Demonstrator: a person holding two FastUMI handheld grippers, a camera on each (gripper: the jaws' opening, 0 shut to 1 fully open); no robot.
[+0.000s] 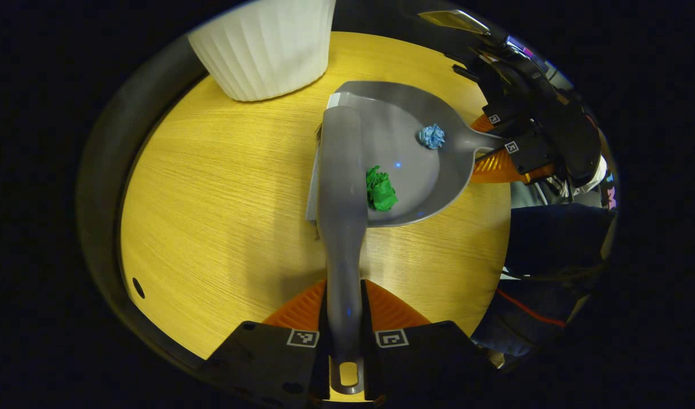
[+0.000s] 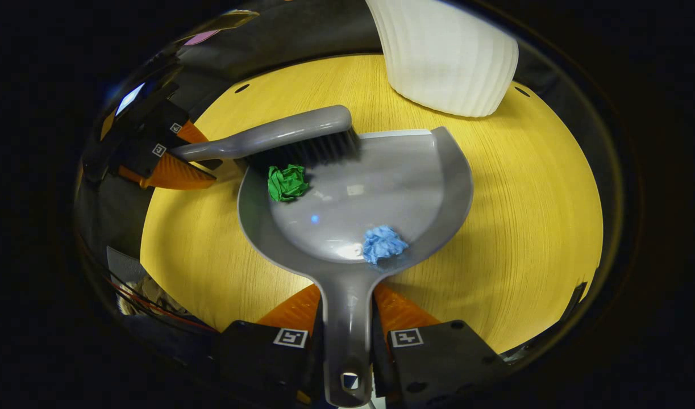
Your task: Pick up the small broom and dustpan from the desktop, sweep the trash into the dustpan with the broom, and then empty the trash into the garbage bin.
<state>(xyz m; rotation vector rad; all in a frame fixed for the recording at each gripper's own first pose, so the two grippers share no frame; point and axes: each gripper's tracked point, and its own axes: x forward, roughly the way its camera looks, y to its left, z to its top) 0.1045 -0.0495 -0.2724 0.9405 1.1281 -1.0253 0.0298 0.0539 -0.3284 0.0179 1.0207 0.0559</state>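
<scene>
Looking along the left gripper (image 1: 347, 341) in the left gripper view, its two fingers are clamping the handle of the small grey broom (image 1: 341, 193), which is stretching forward over the round yellow wooden table (image 1: 222, 199). The broom head is lying across the open edge of the grey dustpan (image 1: 398, 142), which is sitting flat on the table. A green crumpled paper ball (image 1: 380, 190) is resting inside the pan just beside the broom head, and a blue crumpled paper ball (image 1: 432, 136) is lying deeper in the pan, near its handle. The right gripper (image 1: 503, 142) is gripping that handle at the far right. A white ribbed garbage bin (image 1: 265, 45) is standing on the table beyond the dustpan.

Turning to the right gripper view, the right gripper (image 2: 347, 341) is pressing both fingers on the dustpan (image 2: 392, 182) handle. The blue ball (image 2: 383, 243) is sitting close to the handle end, and the green ball (image 2: 287, 182) is lying by the pan's left rim, touching the broom's dark bristles. The broom (image 2: 279, 133) is reaching in from the left, held by the left gripper (image 2: 168, 150). The garbage bin (image 2: 446, 57) is standing on the table (image 2: 523, 216) just past the pan's front lip.
</scene>
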